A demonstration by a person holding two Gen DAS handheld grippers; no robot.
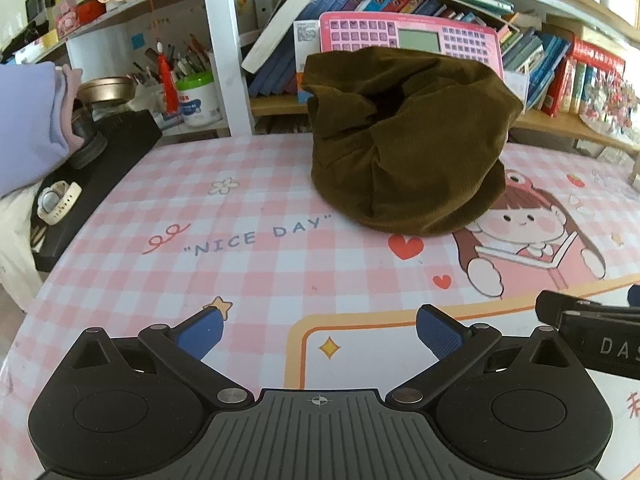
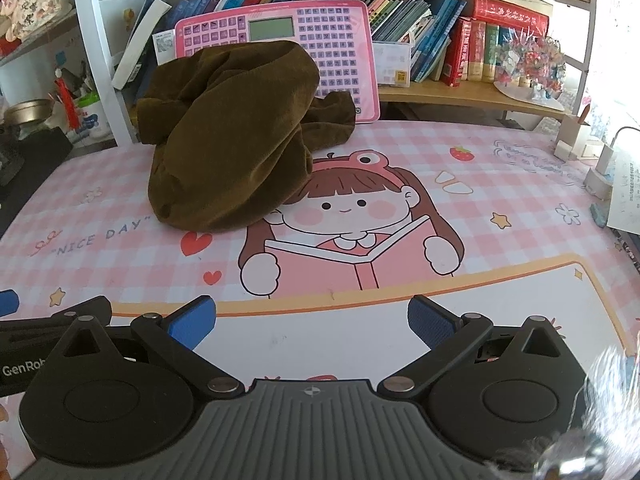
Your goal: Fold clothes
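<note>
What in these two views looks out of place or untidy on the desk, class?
The brown garment sits as a crumpled heap at the back of the pink desk mat, bunched up rather than spread flat, and it hides part of the pink toy keyboard behind it. Both hand-held grippers are open and clear of it.

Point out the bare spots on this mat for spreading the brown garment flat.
Free: the white panel ahead of both hand-held grippers, and the checks around "NICE DAY". Crowded: the back edge, where the brown garment heaps against the pink keyboard toy.
</note>
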